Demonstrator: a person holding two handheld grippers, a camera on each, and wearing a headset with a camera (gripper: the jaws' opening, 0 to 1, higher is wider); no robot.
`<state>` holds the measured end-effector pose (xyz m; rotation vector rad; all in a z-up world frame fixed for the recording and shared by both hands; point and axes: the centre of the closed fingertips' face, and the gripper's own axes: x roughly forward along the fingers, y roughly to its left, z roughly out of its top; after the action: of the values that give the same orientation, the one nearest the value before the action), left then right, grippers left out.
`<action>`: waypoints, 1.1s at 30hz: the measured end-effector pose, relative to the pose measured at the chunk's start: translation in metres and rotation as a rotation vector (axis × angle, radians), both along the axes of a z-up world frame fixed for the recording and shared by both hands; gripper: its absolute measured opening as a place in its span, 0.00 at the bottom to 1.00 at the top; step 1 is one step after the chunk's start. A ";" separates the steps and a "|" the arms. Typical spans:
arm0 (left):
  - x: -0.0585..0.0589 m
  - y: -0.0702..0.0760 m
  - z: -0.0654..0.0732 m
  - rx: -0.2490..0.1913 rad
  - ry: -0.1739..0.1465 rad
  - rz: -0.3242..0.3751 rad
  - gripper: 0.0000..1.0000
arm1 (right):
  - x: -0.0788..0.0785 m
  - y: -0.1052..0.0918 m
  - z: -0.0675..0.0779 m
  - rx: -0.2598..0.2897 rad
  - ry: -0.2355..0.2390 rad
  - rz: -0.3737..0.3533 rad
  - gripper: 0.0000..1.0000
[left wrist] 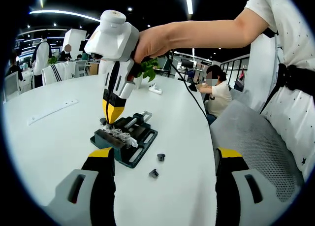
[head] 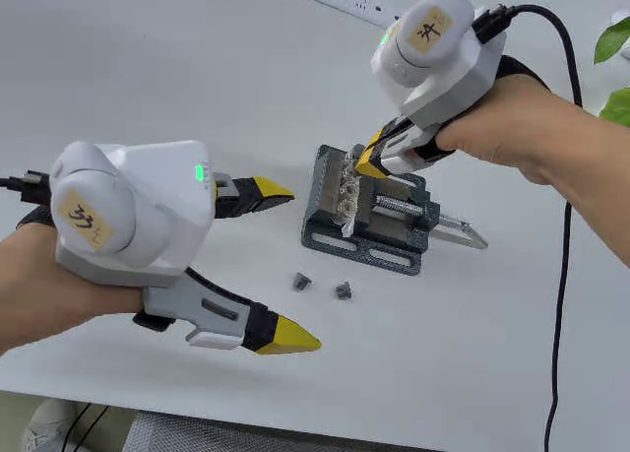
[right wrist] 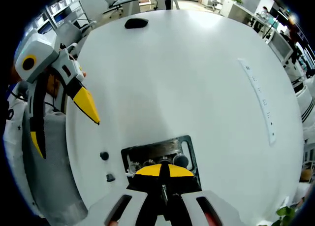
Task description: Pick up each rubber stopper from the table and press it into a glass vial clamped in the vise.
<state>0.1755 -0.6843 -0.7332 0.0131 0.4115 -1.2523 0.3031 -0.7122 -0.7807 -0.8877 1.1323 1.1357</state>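
1. Fingers of the left gripper (head: 282, 263) stand wide apart and hold nothing, at the lower left of the head view.
2. Just right of those open tips, two small dark stoppers (head: 301, 281) (head: 343, 290) lie side by side on the white table (head: 177, 68), apart from each other. They sit between the left gripper and the vise (head: 335, 237).
3. The stoppers are squat, with no long axis I can make out. The left gripper looks much the nearer to them, so I judge the next pick calls for a short reach to the right.
4. Beyond them, at the frame's centre, the vise clamps a row of glass vials (head: 348, 191).
5. Farthest, at the upper right, the right gripper (head: 372, 162) points down over the vials with its fingers together. I cannot tell whether a stopper is pinched between them.
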 end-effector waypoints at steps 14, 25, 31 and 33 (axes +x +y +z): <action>0.001 0.003 -0.001 -0.004 0.003 0.009 0.83 | 0.001 0.000 -0.001 -0.016 0.003 -0.002 0.00; 0.001 0.001 -0.001 0.003 0.001 0.006 0.83 | -0.003 0.000 -0.002 -0.019 0.019 -0.016 0.00; 0.000 -0.001 0.000 0.003 -0.002 0.002 0.83 | -0.004 0.001 -0.003 -0.026 0.010 -0.003 0.00; 0.000 -0.002 0.001 0.006 -0.007 -0.001 0.83 | -0.003 -0.001 -0.002 -0.019 0.009 -0.007 0.00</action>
<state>0.1760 -0.6863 -0.7319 0.0222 0.4094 -1.2523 0.2997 -0.7134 -0.7827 -0.8934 1.1538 1.1261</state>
